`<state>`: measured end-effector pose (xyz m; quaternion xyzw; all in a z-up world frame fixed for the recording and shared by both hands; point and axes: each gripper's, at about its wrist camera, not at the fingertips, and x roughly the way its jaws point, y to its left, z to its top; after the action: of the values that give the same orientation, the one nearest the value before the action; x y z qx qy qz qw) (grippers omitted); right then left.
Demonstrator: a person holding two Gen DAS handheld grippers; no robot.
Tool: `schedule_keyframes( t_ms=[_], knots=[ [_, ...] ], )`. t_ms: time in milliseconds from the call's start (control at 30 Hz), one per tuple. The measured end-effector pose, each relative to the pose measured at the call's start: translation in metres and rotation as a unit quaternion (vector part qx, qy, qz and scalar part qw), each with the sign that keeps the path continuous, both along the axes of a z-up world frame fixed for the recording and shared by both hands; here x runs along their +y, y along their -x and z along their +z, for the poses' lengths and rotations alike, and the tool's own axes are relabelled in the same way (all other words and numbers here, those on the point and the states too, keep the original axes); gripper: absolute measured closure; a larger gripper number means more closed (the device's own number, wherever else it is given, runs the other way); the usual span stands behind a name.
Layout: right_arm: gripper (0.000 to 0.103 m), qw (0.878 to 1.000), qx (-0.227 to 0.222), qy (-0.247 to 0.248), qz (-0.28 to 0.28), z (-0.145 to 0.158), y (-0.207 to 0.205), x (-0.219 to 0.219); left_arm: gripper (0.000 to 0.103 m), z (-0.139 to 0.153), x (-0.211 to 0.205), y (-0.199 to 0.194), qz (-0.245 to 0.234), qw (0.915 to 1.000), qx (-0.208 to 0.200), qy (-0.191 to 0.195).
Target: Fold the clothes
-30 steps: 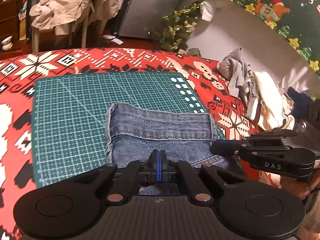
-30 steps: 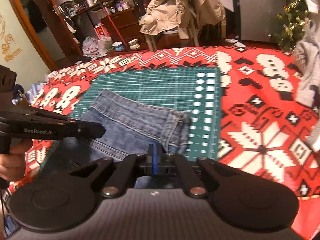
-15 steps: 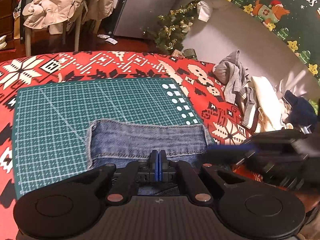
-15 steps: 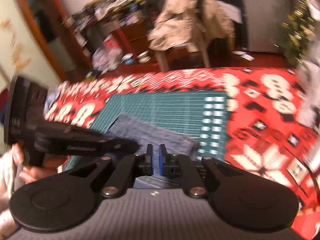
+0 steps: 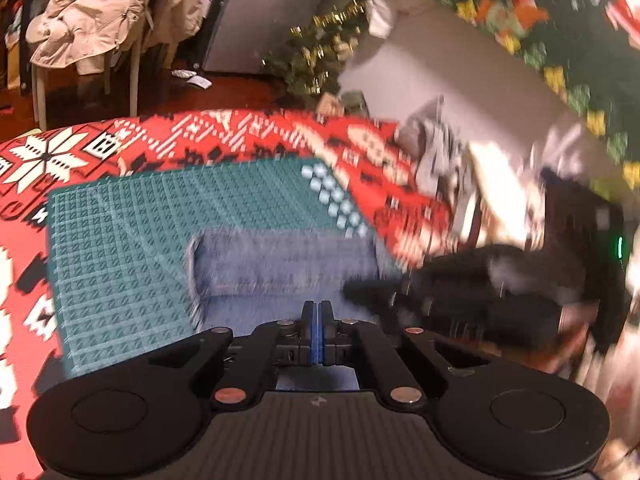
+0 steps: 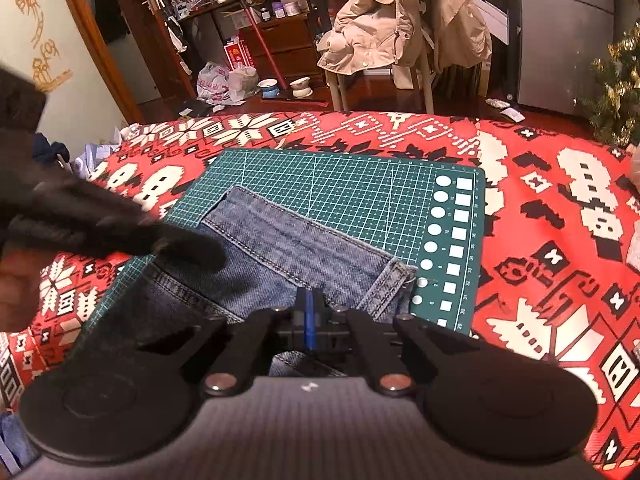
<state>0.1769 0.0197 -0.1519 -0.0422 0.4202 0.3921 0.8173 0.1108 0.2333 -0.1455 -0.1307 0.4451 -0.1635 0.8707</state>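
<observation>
Folded blue jeans [image 6: 304, 256] lie on the green cutting mat [image 6: 360, 184], hem end toward the far side; they also show in the left wrist view [image 5: 280, 264]. My right gripper [image 6: 308, 312] is shut, its tips over the near part of the jeans; I cannot tell if it pinches cloth. My left gripper [image 5: 318, 314] is shut above the jeans, apparently holding nothing. It crosses the right wrist view as a blurred black shape [image 6: 120, 232] at the left. The right gripper shows blurred in the left wrist view [image 5: 460, 292].
The mat lies on a red patterned cover [image 6: 560, 240]. A pile of loose clothes [image 5: 460, 168] sits at the right. A chair with a beige coat [image 6: 400, 28] stands beyond the far edge. A small Christmas tree [image 6: 616, 88] is at far right.
The right gripper, slightly open half a second ago, has shut. Both grippers have shifted over the jeans with motion blur; the jeans stay folded on the mat.
</observation>
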Motion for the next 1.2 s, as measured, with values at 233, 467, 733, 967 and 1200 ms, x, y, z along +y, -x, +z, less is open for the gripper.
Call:
schedule_keyframes(
  t_ms=[233, 467, 733, 967, 1200],
  knots=[
    [0.103, 1.0, -0.001, 0.002, -0.004, 0.0, 0.001, 0.0, 0.1, -0.022, 0.006, -0.005, 0.026, 0.9996, 0.011, -0.005],
    [0.095, 1.0, -0.026, 0.013, -0.001, 0.016, 0.014, 0.006, 0.101, -0.023, -0.001, -0.016, 0.029, 0.9994, 0.007, -0.018],
    [0.098, 1.0, -0.005, 0.014, 0.027, 0.004, 0.012, 0.034, 0.102, 0.005, 0.015, -0.003, 0.042, 0.9981, 0.007, 0.044],
    [0.1, 1.0, -0.004, -0.003, 0.001, 0.024, 0.017, -0.005, 0.102, 0.014, 0.012, 0.054, -0.002, 0.9998, 0.02, 0.009],
    [0.096, 0.999, 0.026, 0.017, 0.036, 0.016, 0.071, -0.025, 0.1, -0.019, 0.0, 0.074, -0.002, 0.9984, 0.043, -0.036]
  ],
)
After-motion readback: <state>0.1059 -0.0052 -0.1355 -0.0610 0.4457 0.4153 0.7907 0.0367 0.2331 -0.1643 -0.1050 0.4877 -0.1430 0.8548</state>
